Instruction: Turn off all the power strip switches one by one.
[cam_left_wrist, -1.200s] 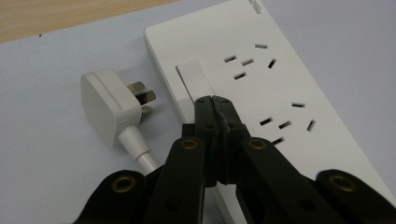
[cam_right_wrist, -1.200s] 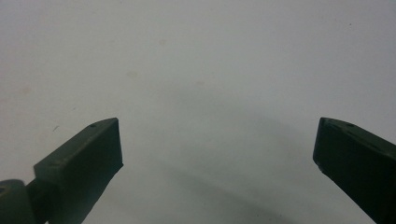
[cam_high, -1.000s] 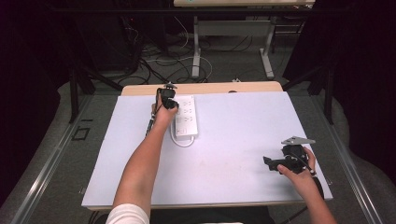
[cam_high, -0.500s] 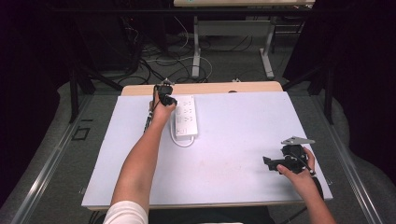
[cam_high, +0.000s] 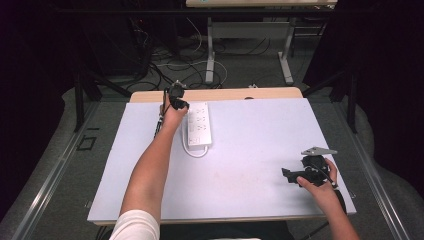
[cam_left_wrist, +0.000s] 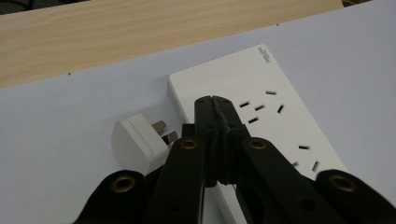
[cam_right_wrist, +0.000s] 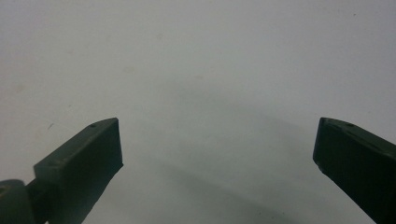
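Left gripper (cam_left_wrist: 215, 100) fingers clenched empty above power strip (cam_left_wrist: 261, 116); plug (cam_left_wrist: 135, 142) lies beside. Right gripper (cam_right_wrist: 217, 144) fingers released over table (cam_high: 250, 170). Risk: clenched fingers shove plug away.

- Table (cam_high: 250, 150): mid + right of sheet bare, free passage betw. the two hands.
- Power strip (cam_high: 198, 129): lies flat at far left, low obstacle.
- Plug (cam_left_wrist: 135, 142): just beside strip's left edge, narrows that side.
- Left gripper (cam_left_wrist: 215, 100): jaws together over strip's near corner.
- Right gripper (cam_high: 287, 174): jaws apart, bare sheet ahead.
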